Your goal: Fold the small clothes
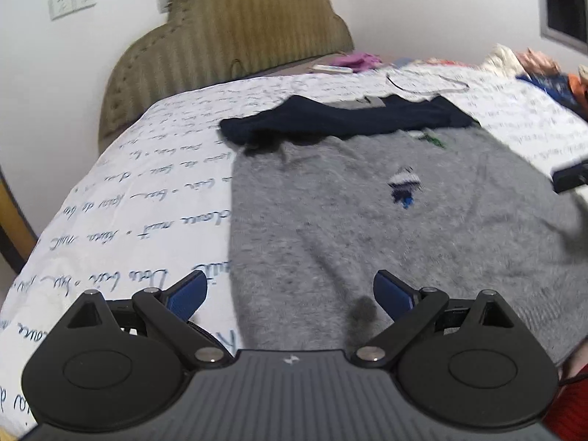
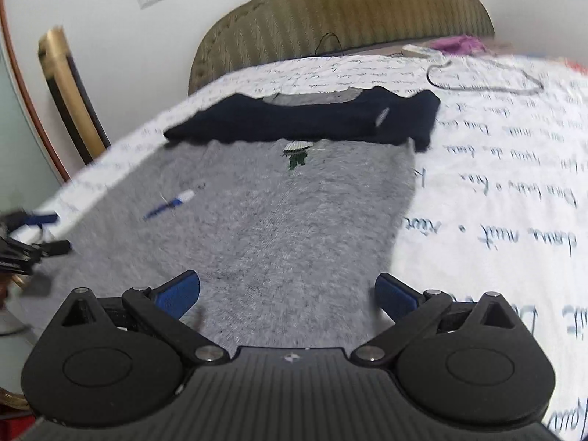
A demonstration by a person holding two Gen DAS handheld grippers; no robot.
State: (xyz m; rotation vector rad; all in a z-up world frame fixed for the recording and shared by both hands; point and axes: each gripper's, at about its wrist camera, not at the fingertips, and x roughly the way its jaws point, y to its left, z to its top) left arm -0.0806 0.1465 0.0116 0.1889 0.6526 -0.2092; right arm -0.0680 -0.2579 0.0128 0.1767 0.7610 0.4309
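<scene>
A small grey fuzzy sweater [image 1: 367, 228] with navy shoulders and sleeves lies flat on the bed, collar away from me; it also shows in the right wrist view [image 2: 279, 220]. The navy sleeves [image 1: 341, 119] are folded across the top. My left gripper [image 1: 290, 294] is open and empty over the sweater's near left edge. My right gripper [image 2: 287, 296] is open and empty over the sweater's near right edge. The right gripper shows at the right edge of the left view [image 1: 569, 178], and the left gripper at the left edge of the right view [image 2: 25, 235].
The bed has a white sheet with script print [image 1: 121, 220] and an olive padded headboard [image 1: 228, 47]. A thin cord [image 2: 477, 81] lies beyond the sweater. A pile of clothes [image 1: 533, 70] sits far right. A gold-framed chair [image 2: 70, 95] stands left of the bed.
</scene>
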